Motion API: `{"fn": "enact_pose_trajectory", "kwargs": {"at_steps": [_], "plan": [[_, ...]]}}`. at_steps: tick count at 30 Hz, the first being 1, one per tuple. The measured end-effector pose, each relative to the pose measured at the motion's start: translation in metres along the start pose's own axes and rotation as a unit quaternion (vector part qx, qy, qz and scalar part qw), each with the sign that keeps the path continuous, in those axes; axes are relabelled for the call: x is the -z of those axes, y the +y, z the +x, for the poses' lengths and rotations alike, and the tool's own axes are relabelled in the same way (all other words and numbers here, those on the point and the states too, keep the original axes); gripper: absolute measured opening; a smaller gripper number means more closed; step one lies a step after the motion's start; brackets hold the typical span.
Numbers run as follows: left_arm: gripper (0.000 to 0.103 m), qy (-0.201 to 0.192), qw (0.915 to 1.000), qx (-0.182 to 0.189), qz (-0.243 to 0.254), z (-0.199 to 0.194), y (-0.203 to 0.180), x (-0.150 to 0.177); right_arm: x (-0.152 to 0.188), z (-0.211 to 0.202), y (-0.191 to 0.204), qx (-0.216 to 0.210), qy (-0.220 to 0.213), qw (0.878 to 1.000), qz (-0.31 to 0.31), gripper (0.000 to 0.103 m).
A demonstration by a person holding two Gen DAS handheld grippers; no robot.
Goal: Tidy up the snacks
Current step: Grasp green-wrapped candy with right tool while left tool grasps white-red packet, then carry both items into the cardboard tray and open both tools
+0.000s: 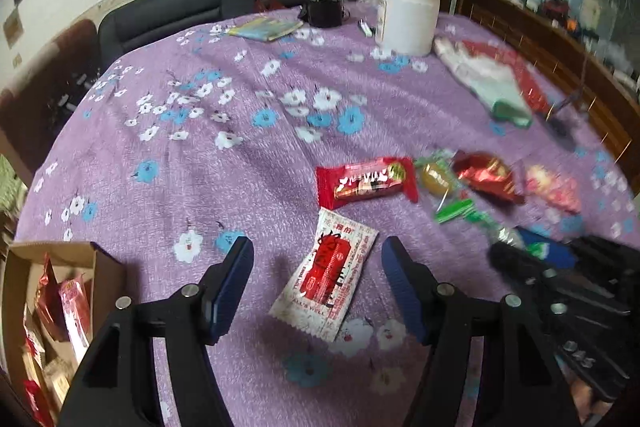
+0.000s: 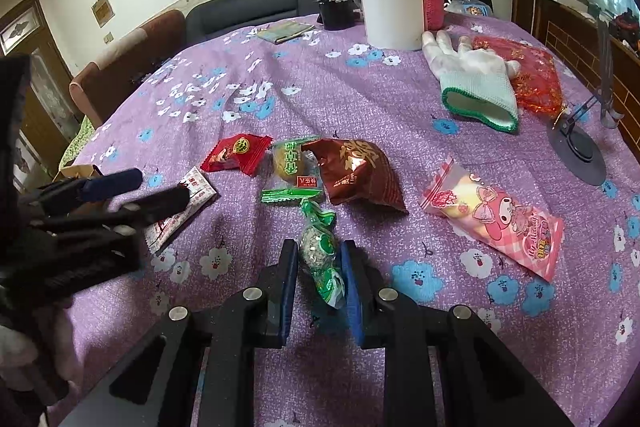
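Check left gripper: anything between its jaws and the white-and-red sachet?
Nothing visible. The left gripper is open, its jaws on either side of the white-and-red sachet, which lies flat on the purple cloth.

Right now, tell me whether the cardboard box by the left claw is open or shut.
Open. The cardboard box has its top open in the left wrist view, with red snack packets visible inside.
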State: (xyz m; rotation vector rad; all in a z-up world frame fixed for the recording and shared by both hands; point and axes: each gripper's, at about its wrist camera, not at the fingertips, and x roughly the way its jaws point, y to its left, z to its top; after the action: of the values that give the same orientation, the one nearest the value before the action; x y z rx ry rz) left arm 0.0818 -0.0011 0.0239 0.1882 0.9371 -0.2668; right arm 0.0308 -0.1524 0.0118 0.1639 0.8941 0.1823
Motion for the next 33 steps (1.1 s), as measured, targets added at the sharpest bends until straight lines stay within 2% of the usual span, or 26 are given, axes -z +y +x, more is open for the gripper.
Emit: {"fn": "enact_pose_trajectory", "kwargs": {"at_steps": [3,4,6,10,14,19,24,29,33], "plan": [[0.065,0.013,0.9998,-0.006,0.016,0.009,-0.006,0.005,-0.001,0.001,-0.002,-0.005,0.001,1.000,0.005,0.023],[0.058,0.015,0.9997,-0.006,0.021,0.011,-0.007,0.008,-0.001,0.001,-0.003,-0.005,0.001,1.000,0.006,0.023],[0.030,0.012,0.9998,0.006,0.017,0.008,-0.006,0.010,-0.001,0.001,-0.002,-0.005,0.000,1.000,0.006,0.023],[0.029,0.008,0.9999,0.004,0.010,-0.004,-0.004,0.015,0.000,-0.002,-0.004,-0.004,-0.005,1.000,0.011,0.021],[0.029,-0.001,0.9998,0.017,-0.012,-0.026,0.001,0.022,-0.001,-0.009,-0.007,-0.012,-0.016,1.000,0.018,0.021],[0.029,-0.028,0.9983,0.040,-0.032,-0.076,0.008,0.041,0.001,-0.013,-0.009,-0.028,-0.024,0.999,0.026,0.021],[0.029,-0.059,0.9958,0.041,-0.057,-0.126,0.028,0.069,0.004,-0.017,-0.012,-0.029,-0.031,0.999,0.033,0.021],[0.029,-0.094,0.9892,0.022,-0.110,-0.173,0.069,0.108,0.007,-0.017,-0.018,-0.033,-0.033,0.998,0.046,0.021],[0.030,-0.097,0.9841,-0.021,-0.147,-0.189,0.111,0.140,0.010,-0.018,-0.023,-0.034,-0.035,0.997,0.057,0.021]]}}
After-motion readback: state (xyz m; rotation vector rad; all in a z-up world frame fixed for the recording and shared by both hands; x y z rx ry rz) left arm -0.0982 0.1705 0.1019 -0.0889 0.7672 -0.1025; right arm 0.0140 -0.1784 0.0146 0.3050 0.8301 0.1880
